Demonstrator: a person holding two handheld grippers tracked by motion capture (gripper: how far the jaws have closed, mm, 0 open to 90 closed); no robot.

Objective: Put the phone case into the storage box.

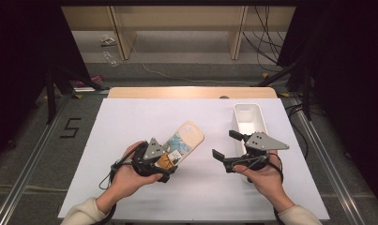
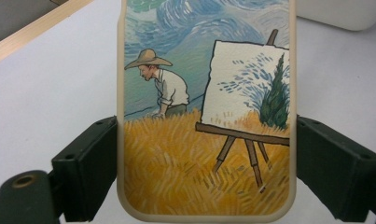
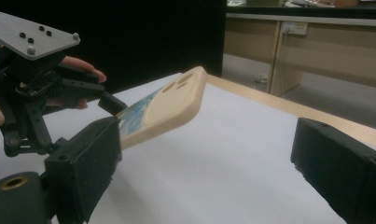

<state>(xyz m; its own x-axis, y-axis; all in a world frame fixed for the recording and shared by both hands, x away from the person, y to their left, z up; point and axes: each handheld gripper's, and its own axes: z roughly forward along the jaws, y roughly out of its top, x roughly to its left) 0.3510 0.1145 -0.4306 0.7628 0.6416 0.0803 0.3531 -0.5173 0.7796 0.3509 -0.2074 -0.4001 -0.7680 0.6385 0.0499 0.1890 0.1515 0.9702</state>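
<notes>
A cream phone case (image 1: 185, 137) with a painted picture of a man in a straw hat and an easel (image 2: 206, 116) is held by its bottom end in my left gripper (image 1: 167, 161), whose jaws press on its two long sides. The case slants up off the white table cover, its camera end pointing toward the far right (image 3: 169, 102). My right gripper (image 1: 225, 144) hovers to the right of the case, jaws wide open with nothing between them (image 3: 204, 158), aimed at the case.
A white rectangular bin (image 1: 247, 107) stands at the right, just behind my right hand. The white sheet (image 1: 130, 122) covers a wooden table whose far edge (image 1: 191, 92) shows. Black stands and cables lie on the floor beyond.
</notes>
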